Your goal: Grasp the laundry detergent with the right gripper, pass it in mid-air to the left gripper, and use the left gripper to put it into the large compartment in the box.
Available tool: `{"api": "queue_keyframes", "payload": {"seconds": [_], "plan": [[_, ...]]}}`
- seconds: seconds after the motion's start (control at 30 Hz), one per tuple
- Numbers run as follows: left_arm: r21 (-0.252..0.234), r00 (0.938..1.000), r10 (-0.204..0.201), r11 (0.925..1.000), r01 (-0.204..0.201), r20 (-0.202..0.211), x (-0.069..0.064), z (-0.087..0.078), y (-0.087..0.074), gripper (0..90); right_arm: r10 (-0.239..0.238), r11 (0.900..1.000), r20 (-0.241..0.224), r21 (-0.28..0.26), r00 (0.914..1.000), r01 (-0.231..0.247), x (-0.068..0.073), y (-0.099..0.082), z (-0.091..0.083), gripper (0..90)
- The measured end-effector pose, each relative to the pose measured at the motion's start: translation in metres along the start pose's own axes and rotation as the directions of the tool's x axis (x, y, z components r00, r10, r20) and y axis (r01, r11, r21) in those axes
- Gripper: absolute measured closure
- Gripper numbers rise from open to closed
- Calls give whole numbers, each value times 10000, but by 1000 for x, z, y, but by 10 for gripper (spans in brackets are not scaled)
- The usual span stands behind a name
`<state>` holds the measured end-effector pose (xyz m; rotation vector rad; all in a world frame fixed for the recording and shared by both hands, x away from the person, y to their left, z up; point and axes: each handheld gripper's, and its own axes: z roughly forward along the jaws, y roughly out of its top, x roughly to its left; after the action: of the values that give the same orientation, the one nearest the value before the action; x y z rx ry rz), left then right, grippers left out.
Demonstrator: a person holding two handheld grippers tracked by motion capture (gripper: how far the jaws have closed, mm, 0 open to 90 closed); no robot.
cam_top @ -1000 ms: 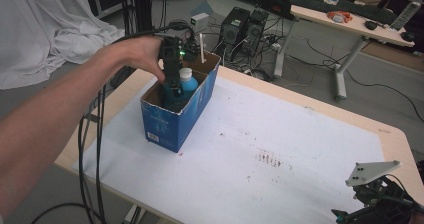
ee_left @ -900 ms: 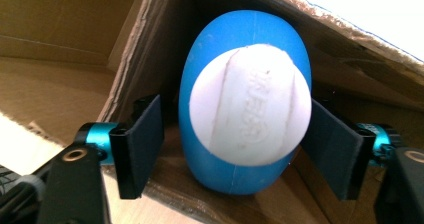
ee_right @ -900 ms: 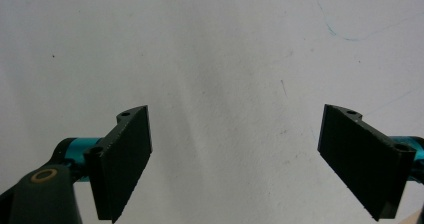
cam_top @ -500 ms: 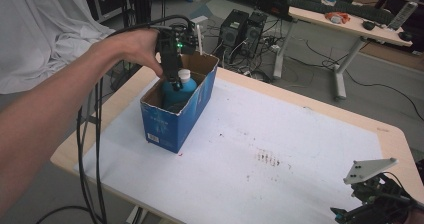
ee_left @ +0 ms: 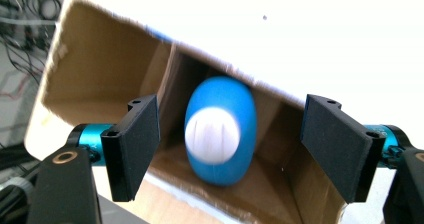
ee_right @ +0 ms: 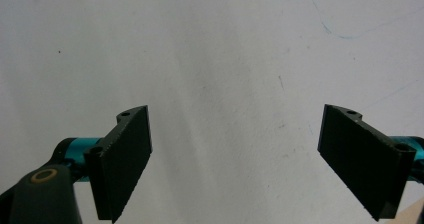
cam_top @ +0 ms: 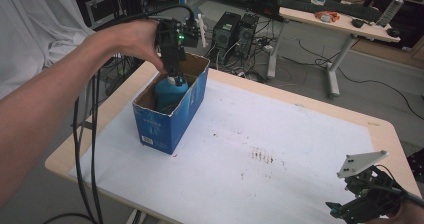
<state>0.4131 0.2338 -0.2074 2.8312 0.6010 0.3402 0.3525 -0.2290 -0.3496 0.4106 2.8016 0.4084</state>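
Left gripper (cam_top: 172,76) points down over the far end of the open blue carton (cam_top: 172,111); its jaws stand well apart and have just been opening, pads clear of the bottle on both sides, nothing gripped. In the left gripper view the same gripper (ee_left: 230,139) looks straight down on the blue bottle (ee_left: 220,129) with its white cap (ee_left: 212,135), which sits between the pads but below them, untouched. The bottle (cam_top: 170,91) stands upright inside the carton, against its far end, cap just beneath the fingertips. The carton sits on the white sheet (cam_top: 280,149) covering the table (cam_top: 385,131), near the table's left far corner. Right gripper (cam_top: 357,209) rests low at the near right corner, well apart from the carton; in the right gripper view its jaws (ee_right: 235,159) are spread wide over bare white sheet (ee_right: 215,59), holding nothing.
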Motion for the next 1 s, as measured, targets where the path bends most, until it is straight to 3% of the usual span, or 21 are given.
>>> {"api": "queue_keyframes", "payload": {"seconds": [0.13,0.27,0.53,0.73,0.87,1.0], "plan": [[-214,9990,415,9989,-418,-140,-8,-5,19,221,-18,10000,-20,8,10000,18,0,-1,0,132],[-297,9983,583,9978,-585,-80,-12,-6,31,221,11,10000,11,-22,10000,-11,1,-1,-1,132],[-124,9910,1314,9913,-1311,245,-34,7,67,221,-1,10000,18,-66,10000,2,0,1,-2,132],[-298,9833,1752,9843,-1739,485,-49,21,90,197,-67,9999,8,-75,10000,67,0,5,-3,132],[-339,9741,2170,9760,-2152,640,-64,31,104,140,-66,9999,-9,-96,10000,66,-2,7,-3,132],[-326,9642,2590,9657,-2574,579,-77,44,117,138,-89,10000,-55,-30,9999,89,-2,8,-1,132]]}}
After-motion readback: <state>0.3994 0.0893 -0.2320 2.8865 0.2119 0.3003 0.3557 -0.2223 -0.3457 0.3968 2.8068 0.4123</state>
